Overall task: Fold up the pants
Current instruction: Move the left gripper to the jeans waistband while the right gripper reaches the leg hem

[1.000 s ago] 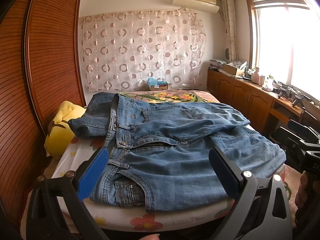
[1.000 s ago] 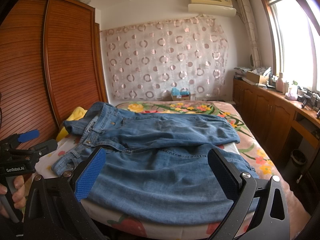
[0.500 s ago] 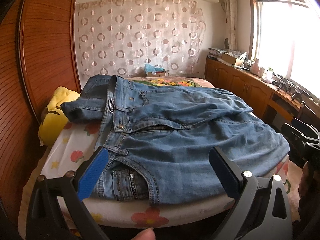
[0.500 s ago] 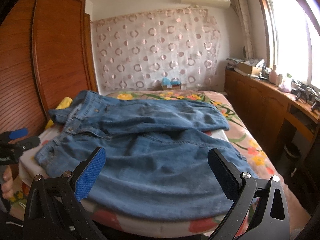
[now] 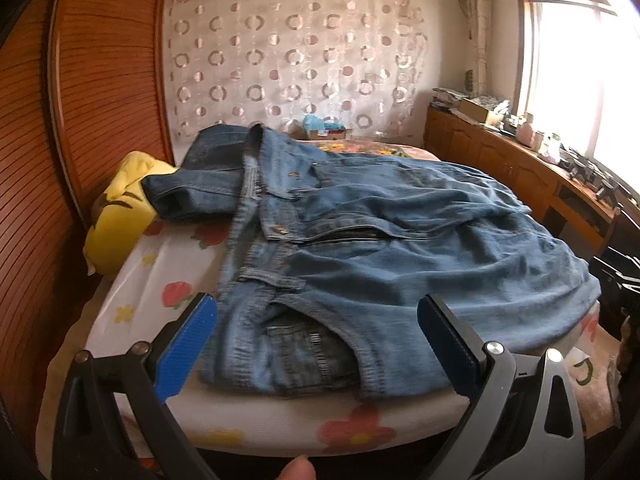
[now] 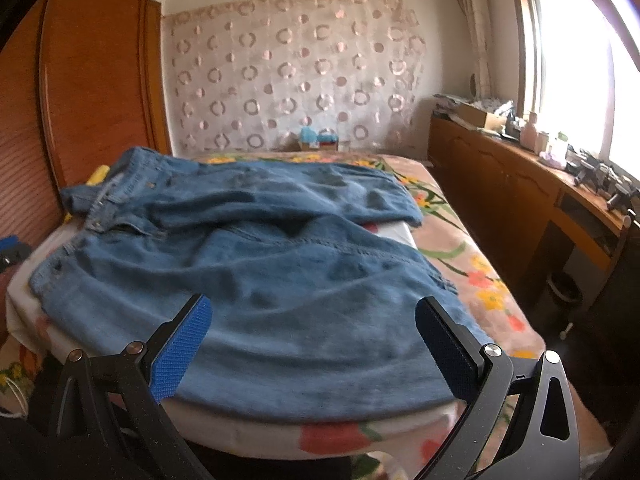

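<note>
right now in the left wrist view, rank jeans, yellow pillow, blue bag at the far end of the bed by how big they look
1. jeans, by far the largest
2. yellow pillow
3. blue bag, smallest, though it lies farthest from the camera, so its true size is unsure

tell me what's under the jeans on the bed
The jeans lie on a white flowered sheet, with a yellow cushion beside the waistband end. What the denim covers cannot be seen.
</note>
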The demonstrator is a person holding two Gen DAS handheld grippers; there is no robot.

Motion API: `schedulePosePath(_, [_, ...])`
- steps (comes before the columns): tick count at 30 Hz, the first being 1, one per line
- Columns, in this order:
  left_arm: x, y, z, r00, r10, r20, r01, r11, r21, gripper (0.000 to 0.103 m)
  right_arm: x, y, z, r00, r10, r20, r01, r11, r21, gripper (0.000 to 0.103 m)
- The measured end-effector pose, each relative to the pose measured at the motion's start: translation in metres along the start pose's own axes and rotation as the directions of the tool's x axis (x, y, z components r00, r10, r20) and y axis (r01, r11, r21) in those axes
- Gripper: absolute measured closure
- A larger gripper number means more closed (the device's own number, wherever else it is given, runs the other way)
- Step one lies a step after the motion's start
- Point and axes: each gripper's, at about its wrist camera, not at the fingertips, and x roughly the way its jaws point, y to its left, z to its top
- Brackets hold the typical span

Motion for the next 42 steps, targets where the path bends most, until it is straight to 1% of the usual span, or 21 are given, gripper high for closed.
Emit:
schedulePosePath(3, [0.003,0.016,-0.003,1.0,0.013,-0.014,-0.013,1.0,-0.018,0.002,0.001,-0.008,-0.005,1.0,-0.016,-0.014,0.016,1.0,0.003,0.0])
schedulePosePath(6, [0.004,0.03,-0.007,1.0,0.012,-0.027,-0.013,0.999,-0.033,0.002,0.001,-0.019,-0.011,0.999,-0.026,-0.027,0.026,0.999,0.018,0.0])
schedulePosePath(12, [0.01,0.056,-0.022,0.997,0.047,-0.06,-0.051,0.996,-0.067,0.002,0.004,-0.035,-0.021,0.997,-0.059,-0.057,0.061,0.997,0.037,0.0])
schedulePosePath(17, [0.017,0.07,-0.034,0.993,0.066,-0.101,-0.076,0.992,-0.097,0.004,0.003,-0.047,-0.022,0.995,-0.074,-0.06,0.077,0.996,0.051,0.0])
schedulePosePath(24, [0.024,0.077,-0.043,0.989,0.069,-0.133,-0.084,0.99,-0.109,0.005,-0.001,-0.059,-0.025,0.994,-0.072,-0.079,0.077,0.995,0.056,0.0])
schedulePosePath(31, [0.031,0.074,-0.048,0.984,0.065,-0.163,-0.082,0.992,-0.1,0.005,-0.007,-0.081,-0.033,0.991,-0.079,-0.111,0.086,0.994,0.065,0.0])
schedulePosePath(39, [0.037,0.073,-0.05,0.981,0.064,-0.182,-0.082,0.992,-0.094,0.005,-0.004,-0.109,-0.05,0.98,-0.068,-0.186,0.088,0.991,0.099,0.007])
schedulePosePath(42, [0.038,0.073,-0.051,0.981,0.064,-0.182,-0.082,0.992,-0.094,0.005,-0.001,-0.115,-0.055,0.978,-0.045,-0.204,0.072,0.989,0.127,0.013])
